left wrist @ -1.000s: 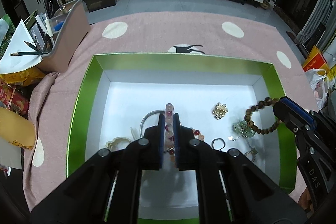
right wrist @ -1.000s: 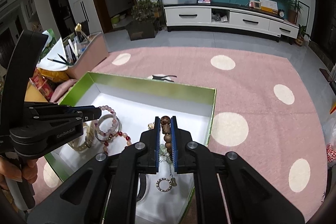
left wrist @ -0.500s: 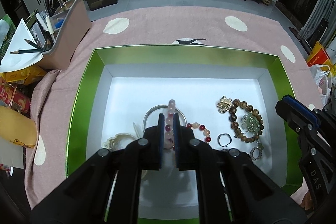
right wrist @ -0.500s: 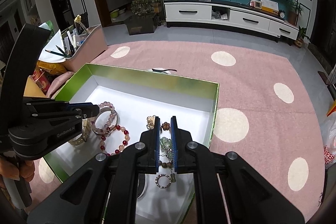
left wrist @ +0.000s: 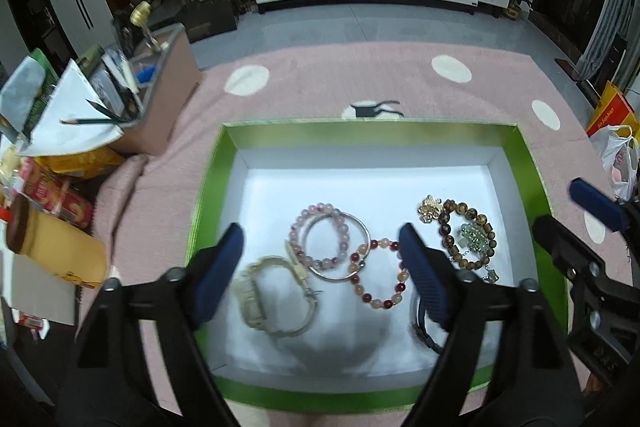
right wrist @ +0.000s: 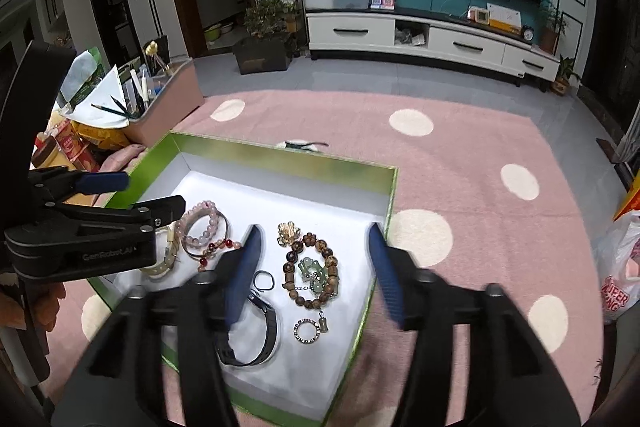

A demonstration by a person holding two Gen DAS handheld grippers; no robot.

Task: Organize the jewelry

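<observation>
1. Left wrist view: my left claw (left wrist: 320, 247) hangs w/ jaws spread wide, nothing pinched, over the near half of the green box (left wrist: 208, 195).
2. Between its fingers, just ahead: pink bead bracelet (left wrist: 320, 239) lying over a silver bangle (left wrist: 340, 247); red-and-peach bead bracelet (left wrist: 380, 275) touches the bangle's right side, close to my right-hand finger.
3. Pale watch (left wrist: 260, 299) sits just inside my left-hand finger, low in the gap.
4. Beyond the right-hand finger: brown bead bracelet (left wrist: 468, 235) w/ a green charm in its ring, gold ornament (left wrist: 430, 209) at its far-left edge.
5. Far half of the box floor is bare white; jewelry all sits in the near half. Box walls stand up on all 4 sides.
6. Right wrist view: my right claw (right wrist: 316, 267) also spread wide, holding nothing. Brown bead bracelet (right wrist: 312, 275) lies between its fingers; small ring pendant (right wrist: 308, 330) nearer to me.
7. Its right finger sits over the box's right rim (right wrist: 394, 187); pink dotted rug (right wrist: 480, 147) open beyond.
8. Black band (right wrist: 256, 339) and small ring (right wrist: 264, 281) lie by its left finger.
9. Left claw (right wrist: 120, 211) comes in from the left of the box, apart from the right one.
</observation>
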